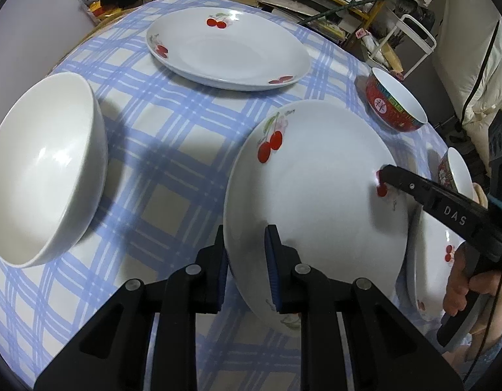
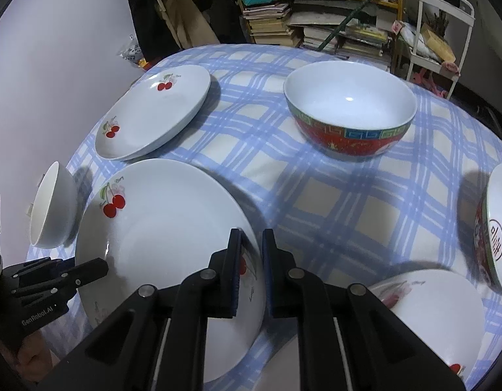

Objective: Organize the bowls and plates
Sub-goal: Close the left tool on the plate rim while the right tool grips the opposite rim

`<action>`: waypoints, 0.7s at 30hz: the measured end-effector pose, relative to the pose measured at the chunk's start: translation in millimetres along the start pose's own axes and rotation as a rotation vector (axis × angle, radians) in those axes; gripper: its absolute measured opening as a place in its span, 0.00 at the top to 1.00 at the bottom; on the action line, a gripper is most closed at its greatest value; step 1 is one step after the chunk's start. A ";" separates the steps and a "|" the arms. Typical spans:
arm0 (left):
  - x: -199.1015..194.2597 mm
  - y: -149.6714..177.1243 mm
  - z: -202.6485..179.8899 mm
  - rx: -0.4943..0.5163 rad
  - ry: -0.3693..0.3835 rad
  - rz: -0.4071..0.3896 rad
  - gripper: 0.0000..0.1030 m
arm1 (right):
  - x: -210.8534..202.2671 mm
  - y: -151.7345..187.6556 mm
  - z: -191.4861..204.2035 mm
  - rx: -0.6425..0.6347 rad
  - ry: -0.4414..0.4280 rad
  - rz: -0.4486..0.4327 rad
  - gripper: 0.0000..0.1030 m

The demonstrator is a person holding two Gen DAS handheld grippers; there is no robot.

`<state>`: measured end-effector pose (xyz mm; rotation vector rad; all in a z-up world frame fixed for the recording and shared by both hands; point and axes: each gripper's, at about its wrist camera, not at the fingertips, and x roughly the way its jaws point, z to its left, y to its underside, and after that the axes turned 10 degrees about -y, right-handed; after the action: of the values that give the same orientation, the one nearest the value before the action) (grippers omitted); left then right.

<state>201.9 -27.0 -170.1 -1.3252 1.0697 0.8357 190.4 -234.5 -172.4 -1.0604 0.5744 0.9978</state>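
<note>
White glazed cherry plate (image 1: 316, 182) is held raised and tilted above the counter (image 1: 172, 150), which is covered by a blue-and-cream checked cloth. The left tongs (image 1: 246, 267) are clamped on its near rim, one pad on each face. The right tongs (image 2: 251, 270) are clamped on the plate's right rim in the same way.

Surroundings, left wrist view: a plain white bowl (image 1: 45, 169) is seen at left, empty; a second cherry plate (image 1: 228, 49) lies far, empty; a red patterned bowl (image 1: 394, 101) stands far right, empty. A third cherry plate (image 1: 430, 260) lies just beneath the held plate's right edge, partly hidden. Another red bowl (image 2: 495, 228) is seen at the right edge of the right wrist view; its contents cannot be told.
</note>
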 end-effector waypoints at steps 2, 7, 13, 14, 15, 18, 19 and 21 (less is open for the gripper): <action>-0.5 0.2 1.3 -0.008 -0.012 0.007 0.80 | -0.2 1.6 1.7 0.010 -0.003 0.001 0.86; -4.5 7.6 7.5 -0.026 -0.031 0.020 0.79 | -5.7 8.0 8.9 0.016 -0.038 0.001 0.87; -14.3 20.8 14.8 -0.029 -0.021 0.042 0.78 | -9.1 20.0 16.6 0.008 -0.041 0.018 0.87; -16.3 23.8 16.1 -0.032 -0.017 0.046 0.78 | -9.2 22.4 17.7 0.008 -0.039 0.024 0.87; -18.4 26.3 17.2 -0.034 -0.015 0.046 0.78 | -9.4 25.4 18.7 0.010 -0.037 0.031 0.87; -30.6 35.2 19.0 -0.024 -0.017 0.030 0.78 | -13.9 34.0 23.7 0.004 -0.036 0.037 0.87; -34.6 37.2 19.5 -0.020 -0.021 0.022 0.78 | -16.3 36.6 26.0 0.002 -0.037 0.039 0.87; -43.0 42.5 21.3 -0.018 -0.016 0.013 0.78 | -21.8 42.0 30.1 -0.002 -0.041 0.040 0.87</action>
<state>150.9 2.7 -145.2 -1.3265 1.0614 0.8659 141.2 -209.8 -161.4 -1.0314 0.5629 1.0530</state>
